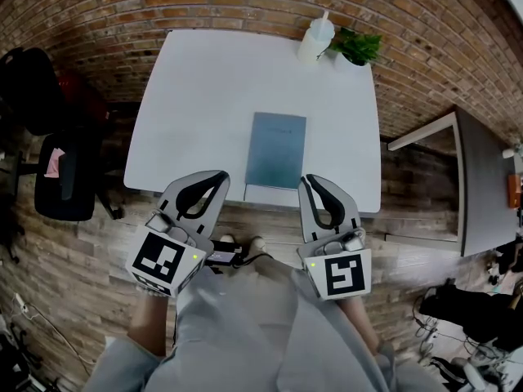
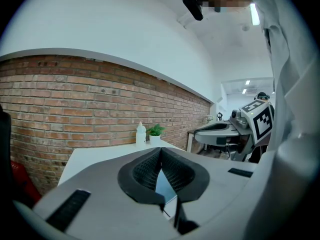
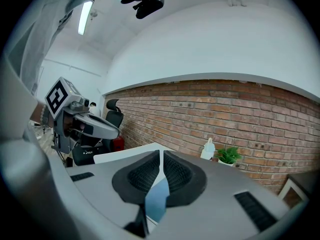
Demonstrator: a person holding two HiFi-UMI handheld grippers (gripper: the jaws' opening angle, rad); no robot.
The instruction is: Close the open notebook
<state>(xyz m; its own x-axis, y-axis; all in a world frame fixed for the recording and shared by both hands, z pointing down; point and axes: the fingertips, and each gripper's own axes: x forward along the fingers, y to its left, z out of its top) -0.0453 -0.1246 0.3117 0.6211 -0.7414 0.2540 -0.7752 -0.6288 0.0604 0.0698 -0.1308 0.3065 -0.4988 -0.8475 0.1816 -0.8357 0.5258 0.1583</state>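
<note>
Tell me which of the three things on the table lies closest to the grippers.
The blue-grey notebook, lying flat near the front edge of the table; the white bottle and the potted plant stand at its far edge.

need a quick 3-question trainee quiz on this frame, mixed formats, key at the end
1. Multiple choice: the notebook is A) open, pages up; B) closed, flat on the table; C) held in a gripper.
2. True or false: the left gripper and the right gripper both have their jaws together, gripping nothing.
3. Fill in: at the table's far edge, beside the plant, stands a white ____.
Key: 1 B. 2 true. 3 bottle.
</note>
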